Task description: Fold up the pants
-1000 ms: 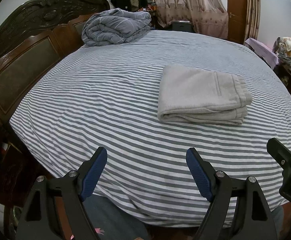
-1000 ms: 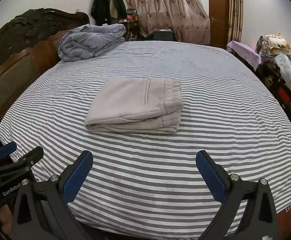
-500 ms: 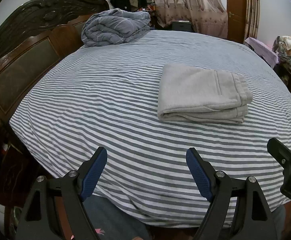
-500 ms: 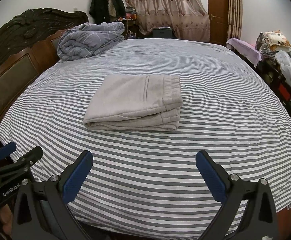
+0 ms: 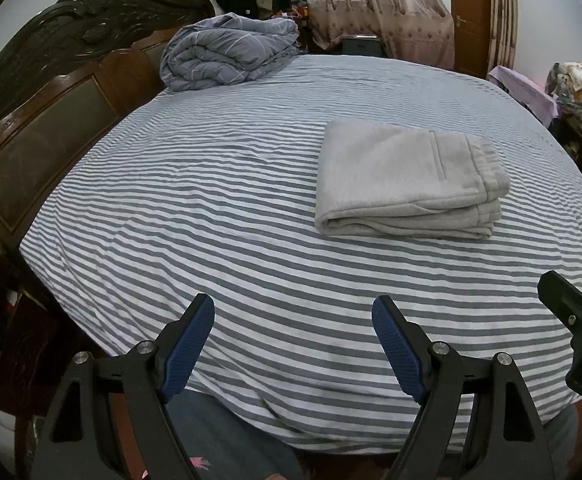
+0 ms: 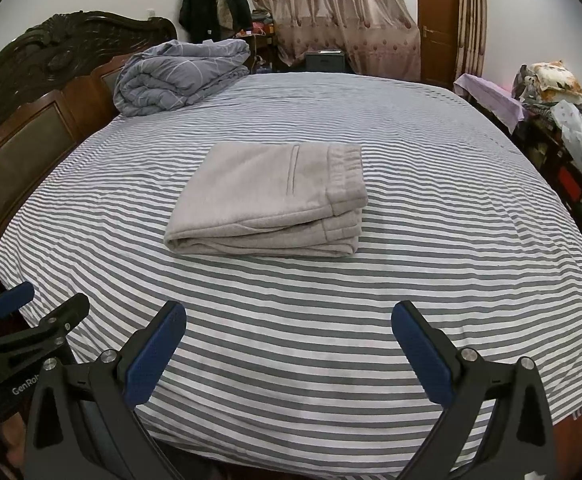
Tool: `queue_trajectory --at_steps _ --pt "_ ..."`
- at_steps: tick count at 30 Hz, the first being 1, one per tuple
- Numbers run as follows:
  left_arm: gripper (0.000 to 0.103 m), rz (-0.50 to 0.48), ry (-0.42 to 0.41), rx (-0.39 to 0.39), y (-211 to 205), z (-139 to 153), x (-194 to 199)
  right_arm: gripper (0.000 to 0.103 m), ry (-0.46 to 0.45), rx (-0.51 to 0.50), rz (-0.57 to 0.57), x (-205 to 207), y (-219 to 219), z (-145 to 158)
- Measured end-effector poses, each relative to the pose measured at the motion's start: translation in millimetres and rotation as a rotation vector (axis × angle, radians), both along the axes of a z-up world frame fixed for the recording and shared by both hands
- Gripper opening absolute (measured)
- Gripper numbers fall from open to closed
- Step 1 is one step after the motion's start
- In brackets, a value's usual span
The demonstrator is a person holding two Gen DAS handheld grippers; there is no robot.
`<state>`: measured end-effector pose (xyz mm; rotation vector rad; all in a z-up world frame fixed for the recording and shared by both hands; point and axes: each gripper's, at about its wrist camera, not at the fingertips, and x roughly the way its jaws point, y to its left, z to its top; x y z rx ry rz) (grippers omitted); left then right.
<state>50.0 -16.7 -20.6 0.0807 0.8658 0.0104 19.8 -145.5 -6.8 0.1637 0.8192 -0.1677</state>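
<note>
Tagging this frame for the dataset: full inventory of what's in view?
pants: 1, light grey, folded into a stack mid-bed
sheet: 1, grey-white striped, covering bed
quilt: 1, blue-grey, bundled by headboard
headboard: 1, dark carved wood, left side
curtains: pinkish, back wall
door: 1, brown, beside curtains
coats: dark, hanging, back left
left gripper: open, empty, near bed edge
right gripper: open, empty, near bed edge

White letters "GenRob" can be read on the black body of the left hand-held gripper point(image 6: 31, 332), at the lower left of the right wrist view. The end of the word is cut off behind the right hand-held gripper point(image 6: 289, 320). No other words, numbers or signs are clear enough to read in either view.
</note>
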Motion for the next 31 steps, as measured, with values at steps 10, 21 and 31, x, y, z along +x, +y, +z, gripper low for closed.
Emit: queue_trajectory --at_steps 10,21,31 --pt "0.081 0.0 0.001 0.0 -0.6 -2.4 3.0 0.102 0.008 0.0 -0.006 0.0 -1.6 -2.1" --pt "0.081 0.005 0.007 0.01 0.0 -5.0 4.7 0.102 0.011 0.0 -0.002 0.2 -3.0 -2.8" --pt "0.081 -0.001 0.011 0.003 -1.5 -8.6 1.6 0.102 0.015 0.005 0.002 -1.0 -4.0 -6.5"
